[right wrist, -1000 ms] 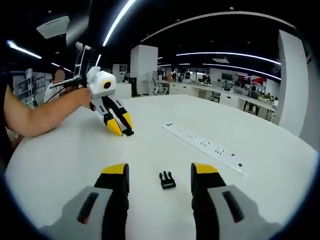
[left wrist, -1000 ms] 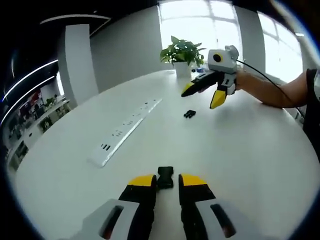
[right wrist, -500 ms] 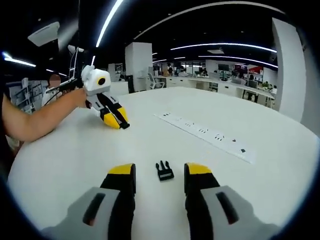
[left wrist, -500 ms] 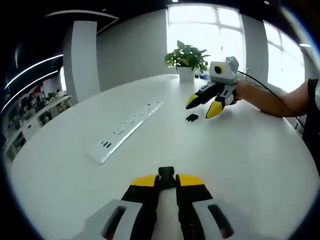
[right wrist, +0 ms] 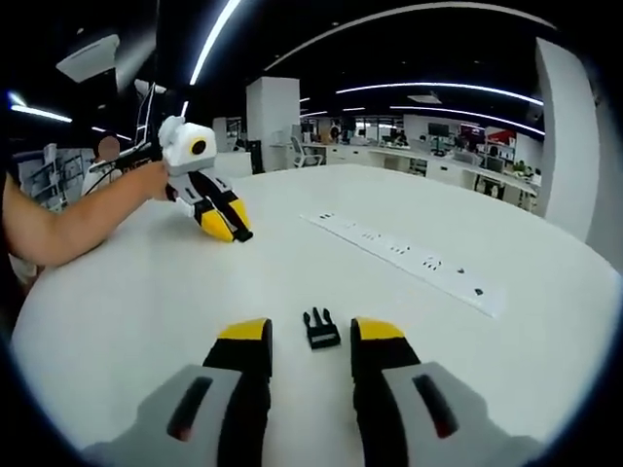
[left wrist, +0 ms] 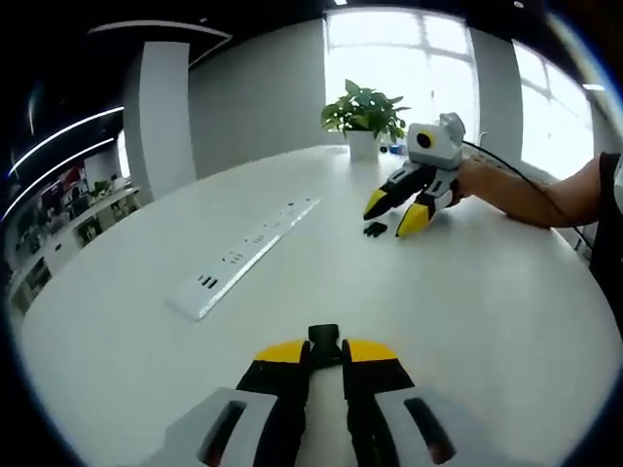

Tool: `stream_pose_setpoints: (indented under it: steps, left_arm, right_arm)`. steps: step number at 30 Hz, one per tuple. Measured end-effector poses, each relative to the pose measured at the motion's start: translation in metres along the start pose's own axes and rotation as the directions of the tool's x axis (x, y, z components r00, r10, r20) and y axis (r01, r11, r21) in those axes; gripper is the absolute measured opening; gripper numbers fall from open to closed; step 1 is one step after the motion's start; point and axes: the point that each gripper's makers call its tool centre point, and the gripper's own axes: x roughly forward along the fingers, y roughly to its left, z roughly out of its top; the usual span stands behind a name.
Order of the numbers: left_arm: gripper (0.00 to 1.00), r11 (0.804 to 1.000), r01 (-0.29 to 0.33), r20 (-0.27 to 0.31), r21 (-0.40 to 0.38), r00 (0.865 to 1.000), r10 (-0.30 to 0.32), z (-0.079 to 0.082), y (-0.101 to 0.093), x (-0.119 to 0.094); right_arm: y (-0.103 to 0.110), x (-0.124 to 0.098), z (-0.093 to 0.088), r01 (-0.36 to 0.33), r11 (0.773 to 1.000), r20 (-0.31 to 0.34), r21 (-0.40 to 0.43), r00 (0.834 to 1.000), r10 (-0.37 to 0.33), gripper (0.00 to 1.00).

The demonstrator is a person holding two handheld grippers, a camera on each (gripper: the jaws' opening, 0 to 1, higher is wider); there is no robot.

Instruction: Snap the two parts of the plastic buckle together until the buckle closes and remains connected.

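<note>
Left gripper point(left wrist: 324, 352) grips buckle socket point(left wrist: 324, 341); right gripper point(right wrist: 311, 336) open over white table point(right wrist: 146, 292).

Both cameras sit low over the round white table point(left wrist: 487, 321), each looking forward along its own jaws. The left gripper view faces the bright windows and a potted plant point(left wrist: 365, 112), with the right gripper point(left wrist: 397, 208) far across the table on its right side. The right gripper view looks the opposite way, into the dim office, with the left gripper point(right wrist: 230, 226) far off on its left. The two views face each other and share the tabletop and the long white power strip point(left wrist: 243, 255) between them.
</note>
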Motion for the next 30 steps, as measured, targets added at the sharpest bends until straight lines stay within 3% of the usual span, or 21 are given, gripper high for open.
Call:
stream_pose_setpoints:
  steps: [17,30]
  left_arm:
    - [0.12,1.000,0.001,0.001,-0.002,1.000,-0.001,-0.0005,0.0003,-0.0007]
    - [0.14,1.000,0.003,-0.006,0.008,1.000,-0.003,-0.0029,0.0006,-0.0049]
  right_arm:
    - [0.0053,0.0017,-0.0027,-0.034,0.999,-0.021,-0.028,0.999,0.033,0.21]
    - [0.0001,0.0013,0.0001,0.012,1.000,-0.001,-0.028,1.000,-0.012,0.18]
